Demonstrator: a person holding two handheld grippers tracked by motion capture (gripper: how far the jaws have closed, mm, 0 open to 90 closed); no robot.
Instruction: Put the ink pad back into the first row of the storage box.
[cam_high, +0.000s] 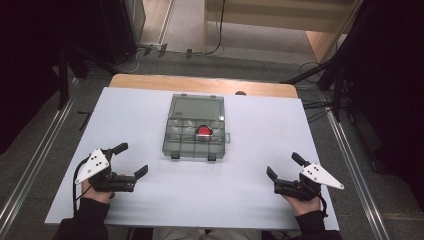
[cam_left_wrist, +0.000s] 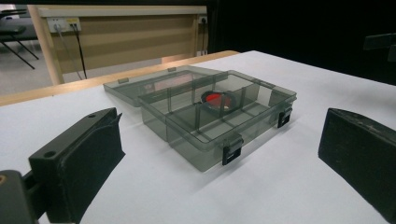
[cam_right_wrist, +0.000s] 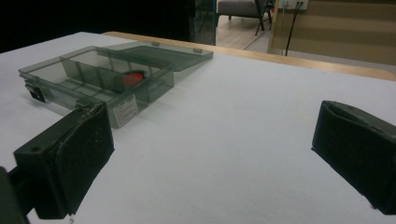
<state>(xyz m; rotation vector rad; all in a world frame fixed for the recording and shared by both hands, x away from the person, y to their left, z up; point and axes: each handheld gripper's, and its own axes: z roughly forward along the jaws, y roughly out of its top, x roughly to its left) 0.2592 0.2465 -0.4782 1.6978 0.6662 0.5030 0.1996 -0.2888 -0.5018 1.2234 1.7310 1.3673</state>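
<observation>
Low in the high view, two hands are coming in from the bottom edge. The left gripper is sitting at lower left, jaws spread wide, nothing between them; the right gripper at lower right, jaws likewise spread and empty. Both are resting well apart from the box, each with a grey three-cornered plate on top.

At centre frame a smoky clear plastic organizer box is lying open on the white tabletop. Dividers are splitting it into compartments. Its lid is folded back flat on the far side, and two black latches are hanging on the near wall. A small red round object is sitting in a compartment right of centre in the middle row; in the left gripper view it is reading as a red disc inside a dark ring. The other compartments are looking empty. In the right gripper view a white label is showing on the box's side wall.

The white sheet is covering a wooden table, whose edge is showing along the far side. Beyond, at the top of the frame: grey floor, cables, dark stand legs at both sides, a pale wooden unit.
</observation>
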